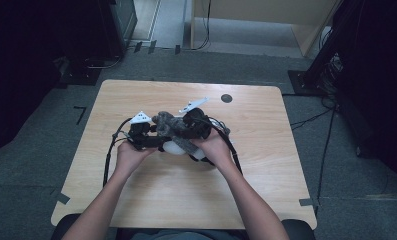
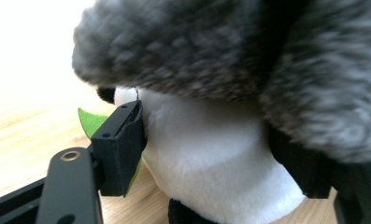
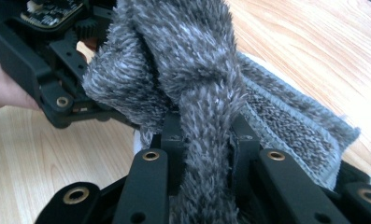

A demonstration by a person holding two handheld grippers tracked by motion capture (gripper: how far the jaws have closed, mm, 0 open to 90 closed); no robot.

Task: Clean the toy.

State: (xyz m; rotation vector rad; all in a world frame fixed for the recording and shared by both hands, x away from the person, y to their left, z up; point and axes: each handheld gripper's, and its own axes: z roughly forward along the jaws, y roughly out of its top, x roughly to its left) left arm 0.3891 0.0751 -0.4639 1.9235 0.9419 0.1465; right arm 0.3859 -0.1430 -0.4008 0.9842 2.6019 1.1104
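A plush toy (image 1: 175,147) with a white belly (image 2: 211,154) and a green felt piece (image 2: 92,122) sits mid-table between both hands. A grey fuzzy scarf (image 1: 167,123) is wrapped around its top (image 2: 211,51) and knotted (image 3: 183,60). My left gripper (image 1: 150,136) comes in from the left. Its jaws flank the white belly (image 2: 216,158), and the left pad (image 2: 127,135) rests against it, while the right one is half hidden under the fur. My right gripper (image 1: 187,131) is shut on a hanging end of the scarf (image 3: 204,140).
The wooden table (image 1: 186,190) has a small black round mark (image 1: 226,98) near its far edge. Cables trail from both grippers across the tabletop. The left gripper's body (image 3: 47,70) and a hand (image 3: 1,93) lie just behind the scarf knot.
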